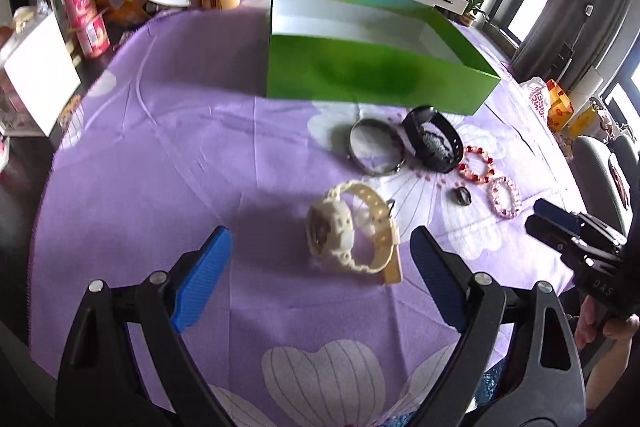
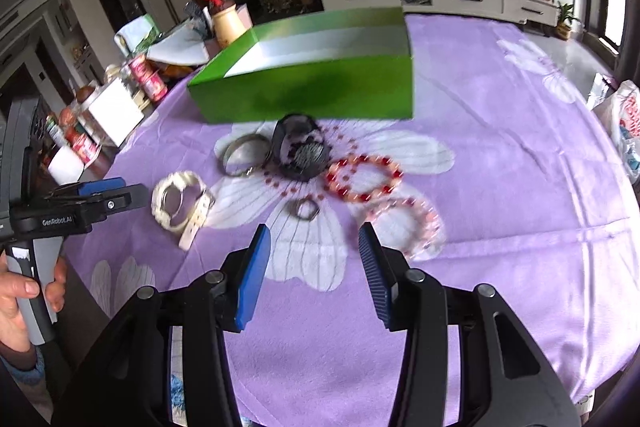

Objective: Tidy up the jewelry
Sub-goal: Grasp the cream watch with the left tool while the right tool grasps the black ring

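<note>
Left view: the left gripper (image 1: 320, 247), jaws wide and empty, hovers over a cream watch (image 1: 352, 231) lying on its side, strap running right, before the green box (image 1: 372, 75).

Right view: the right gripper (image 2: 314, 243), part open and empty, hangs above a ring (image 2: 306, 209); a pink bracelet (image 2: 412, 223) lies flat beside it.

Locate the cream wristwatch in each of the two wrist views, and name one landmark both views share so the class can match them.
Left wrist view: the cream wristwatch lies centre frame, between and just beyond the left gripper fingers.
Right wrist view: the cream wristwatch lies left of centre, beside the left gripper.
Shared landmark: the green box behind the jewelry.
</note>
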The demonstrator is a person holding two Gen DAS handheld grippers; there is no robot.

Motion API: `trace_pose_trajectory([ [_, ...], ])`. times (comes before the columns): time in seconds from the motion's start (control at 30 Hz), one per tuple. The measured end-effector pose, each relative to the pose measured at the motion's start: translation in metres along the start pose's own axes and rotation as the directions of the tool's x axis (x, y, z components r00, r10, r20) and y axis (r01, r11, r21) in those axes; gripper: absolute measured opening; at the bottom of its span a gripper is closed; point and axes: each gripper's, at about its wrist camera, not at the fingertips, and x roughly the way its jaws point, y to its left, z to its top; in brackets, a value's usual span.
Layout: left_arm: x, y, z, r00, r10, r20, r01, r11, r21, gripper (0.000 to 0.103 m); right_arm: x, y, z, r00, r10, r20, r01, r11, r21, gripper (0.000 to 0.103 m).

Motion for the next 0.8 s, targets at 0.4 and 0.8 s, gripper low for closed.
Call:
trace_pose_trajectory([
  [0.4,0.023,-0.007,0.002,0.999,0.008,-0.045,-0.007,1.0,0.015,0.071,0.042,0.011,0.003,0.998,0.008,-0.058,-0.009,1.0,-0.023,0.046],
  [0.8,0.04,-0.014,0.004,0.997,0.028,-0.066,-0.024,0.998,0.059,0.031,0.067,0.016,0.017,0.996,-0.069,-0.05,0.065,0.995,-0.081,0.036],
])
